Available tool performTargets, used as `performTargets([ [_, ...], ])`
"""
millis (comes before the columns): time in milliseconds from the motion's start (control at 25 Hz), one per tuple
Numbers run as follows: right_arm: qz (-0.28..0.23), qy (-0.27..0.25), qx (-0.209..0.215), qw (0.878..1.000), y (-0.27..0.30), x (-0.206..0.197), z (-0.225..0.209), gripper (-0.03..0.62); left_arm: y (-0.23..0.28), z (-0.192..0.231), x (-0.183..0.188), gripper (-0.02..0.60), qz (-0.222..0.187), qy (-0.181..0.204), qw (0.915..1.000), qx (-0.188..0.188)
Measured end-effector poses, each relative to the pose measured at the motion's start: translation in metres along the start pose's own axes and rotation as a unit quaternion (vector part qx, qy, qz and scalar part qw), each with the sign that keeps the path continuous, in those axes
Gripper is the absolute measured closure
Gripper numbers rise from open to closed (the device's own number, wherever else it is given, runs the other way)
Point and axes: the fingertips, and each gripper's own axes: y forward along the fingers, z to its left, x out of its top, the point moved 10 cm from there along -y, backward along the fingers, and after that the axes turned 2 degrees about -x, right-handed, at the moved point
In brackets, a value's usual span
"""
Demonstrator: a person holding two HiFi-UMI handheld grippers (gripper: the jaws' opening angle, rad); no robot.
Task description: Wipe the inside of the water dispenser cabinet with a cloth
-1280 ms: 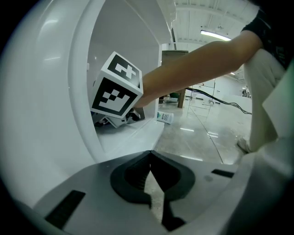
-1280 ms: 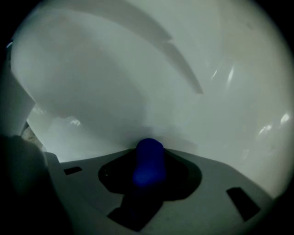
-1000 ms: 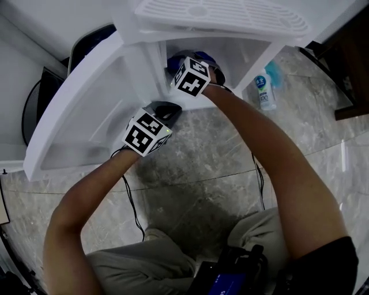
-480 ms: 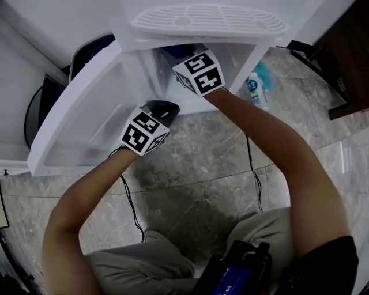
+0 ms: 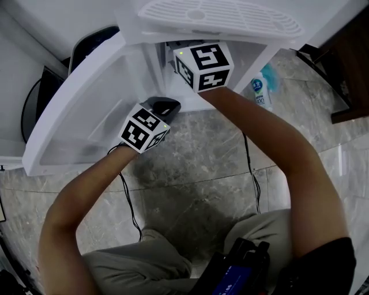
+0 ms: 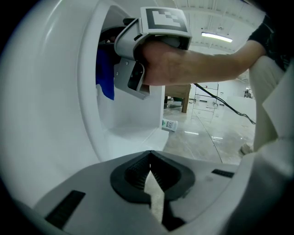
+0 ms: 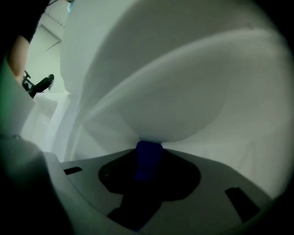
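The right gripper (image 7: 148, 166) pinches the blue cloth (image 6: 104, 75) in its fingers, high inside the cabinet (image 6: 133, 121). The left gripper (image 6: 150, 176), fingers pressed together and empty, hangs outside. Wiping seems in progress; what remains is unclear.

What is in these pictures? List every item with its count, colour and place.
water dispenser cabinet: one, white, top of the head view, standing open
cabinet door: one, white, swung open to the left
drip grille: one, white, above the cabinet opening
cloth: one, blue, inside the cabinet, between the right gripper's jaws
bottle: one, white with a teal label, on the floor right of the cabinet
cables: two, black, on the floor
floor: grey stone, in front of the cabinet
left gripper: one, grey, shut and empty, by the door's edge
right gripper: one, grey, shut on the cloth, inside the cabinet
arms: two, bare, reaching toward the cabinet
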Motion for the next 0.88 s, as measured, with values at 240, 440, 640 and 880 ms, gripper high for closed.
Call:
performTargets([
  [240,-0.012,0.002,-0.027,1.0,0.017,-0.008,-0.007,0.482,-0.001,-0.007,0.001,0.574,-0.006,-0.009,0.9999,-0.008],
  [440,-0.019,-0.007,-0.048,0.999,0.037,-0.014,-0.016,0.482,-0.007,-0.011,-0.003,0.574,-0.01,-0.027,0.9996,-0.009],
  [640,-0.008,0.004,-0.047,0.999,0.033,-0.012,-0.014,0.484,-0.006,-0.004,-0.005,0.574,-0.025,-0.08,0.9965,-0.002],
  [880,-0.017,0.013,-0.018,1.0,0.016,-0.009,-0.007,0.487,0.0,-0.004,0.007,0.574,-0.033,-0.065,0.9973,-0.003],
])
